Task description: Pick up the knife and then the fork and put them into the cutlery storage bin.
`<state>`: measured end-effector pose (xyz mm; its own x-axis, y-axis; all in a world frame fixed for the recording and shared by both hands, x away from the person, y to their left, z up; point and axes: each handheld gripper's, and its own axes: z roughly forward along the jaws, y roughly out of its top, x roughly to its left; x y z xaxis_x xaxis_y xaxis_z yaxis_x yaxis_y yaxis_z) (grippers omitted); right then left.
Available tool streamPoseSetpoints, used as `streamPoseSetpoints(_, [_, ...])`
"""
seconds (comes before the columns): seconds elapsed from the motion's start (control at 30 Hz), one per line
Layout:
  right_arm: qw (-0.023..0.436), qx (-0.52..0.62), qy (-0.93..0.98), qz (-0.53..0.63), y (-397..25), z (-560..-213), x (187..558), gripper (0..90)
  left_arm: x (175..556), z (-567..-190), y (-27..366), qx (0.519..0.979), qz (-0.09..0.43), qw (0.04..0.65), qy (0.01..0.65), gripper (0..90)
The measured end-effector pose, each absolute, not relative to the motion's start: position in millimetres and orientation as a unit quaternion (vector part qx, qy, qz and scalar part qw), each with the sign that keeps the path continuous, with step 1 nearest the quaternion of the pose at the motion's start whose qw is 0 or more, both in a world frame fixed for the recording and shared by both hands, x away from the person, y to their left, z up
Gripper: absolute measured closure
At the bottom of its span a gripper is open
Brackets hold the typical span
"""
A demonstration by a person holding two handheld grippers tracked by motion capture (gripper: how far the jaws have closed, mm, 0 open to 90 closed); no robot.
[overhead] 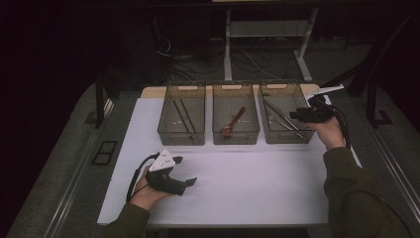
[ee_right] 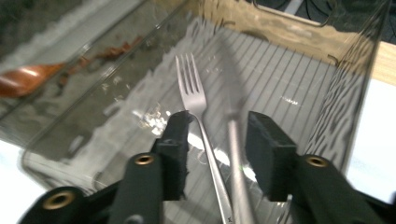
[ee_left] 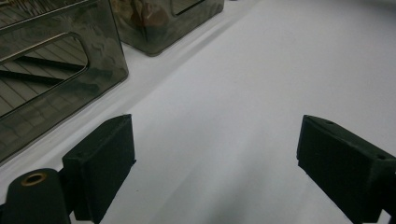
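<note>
Right gripper view: right hand-held gripper (ee_right: 215, 140) jaws apart, straddling fork (ee_right: 198, 116) and knife (ee_right: 233, 140) in bin (ee_right: 345, 93), likely for pickup; left hand-held gripper (ee_left: 215, 168) gapes idle above worktop (ee_left: 261, 79).

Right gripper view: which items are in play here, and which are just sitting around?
In play:
- right gripper, jaws open around the handles
- silver metal fork
- silver metal knife
- right-hand clear smoky plastic bin

Lying about:
- wooden spoon in the middle bin
- dark chopsticks in the left bin
- left gripper, open over bare white tabletop

Bare tabletop (overhead: 257, 178) before three bins (overhead: 236, 121)
</note>
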<state>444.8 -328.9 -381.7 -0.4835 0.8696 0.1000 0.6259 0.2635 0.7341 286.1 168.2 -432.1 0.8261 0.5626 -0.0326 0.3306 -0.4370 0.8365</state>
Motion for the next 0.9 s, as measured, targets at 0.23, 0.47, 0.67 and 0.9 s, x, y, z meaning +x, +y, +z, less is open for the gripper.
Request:
streamPoseSetpoints(0.23, [0.162, 0.463, 0.768, 0.412, -334.7, -369.5, 420.3, 42.1, 285.8, -432.2, 166.8, 0.832, 0.120, 0.467, 0.273, 9.6])
streamPoseSetpoints(0.47, [0.158, 0.433, 0.773, 0.436, -330.0, -363.3, 386.4, 31.3, 285.6, -432.5, 165.2, 0.829, 0.119, 0.471, 0.277, 7.3])
streamPoseSetpoints(0.67, [0.162, 0.398, 0.778, 0.459, -319.5, -366.3, 355.7, 27.4, 285.4, -432.5, 164.0, 0.828, 0.117, 0.473, 0.279, 4.5])
streamPoseSetpoints(0.9, [0.160, 0.378, 0.779, 0.474, -307.9, -379.4, 324.6, 22.3, 286.1, -433.9, 162.0, 0.830, 0.111, 0.473, 0.275, 0.0])
